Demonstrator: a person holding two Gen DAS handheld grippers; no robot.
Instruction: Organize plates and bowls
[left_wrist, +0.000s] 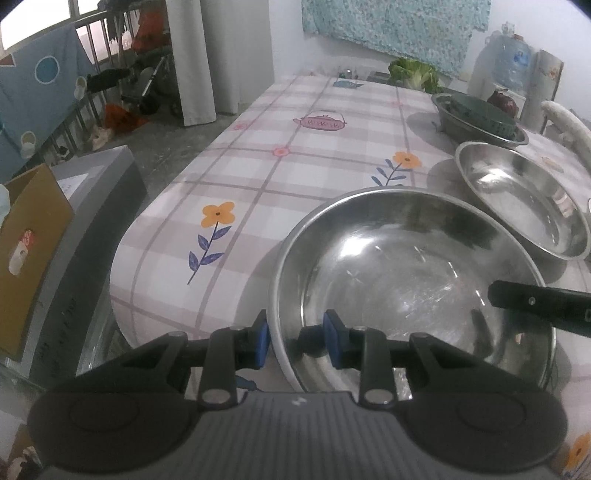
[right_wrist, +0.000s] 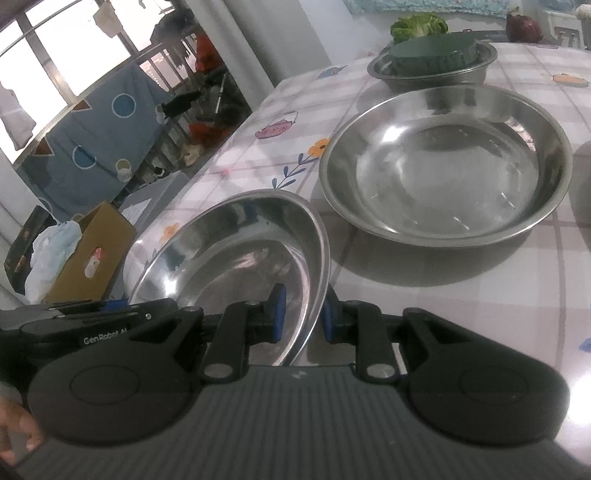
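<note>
On the tabletop (left_wrist: 258, 155), left wrist view: left claw (left_wrist: 297, 338) narrowly parted, blue pads straddling the near rim of a large steel bowl (left_wrist: 406, 273) at 6 o'clock; whether they press it, I cannot tell. Second steel bowl (left_wrist: 517, 199) at 2 o'clock.

Right wrist view: right claw (right_wrist: 303, 315) clamped on the tilted large steel bowl's rim (right_wrist: 236, 243); second steel bowl (right_wrist: 443, 162) at 1 o'clock, third bowl (right_wrist: 432, 70) behind, holding a green dish (right_wrist: 432, 55).
</note>
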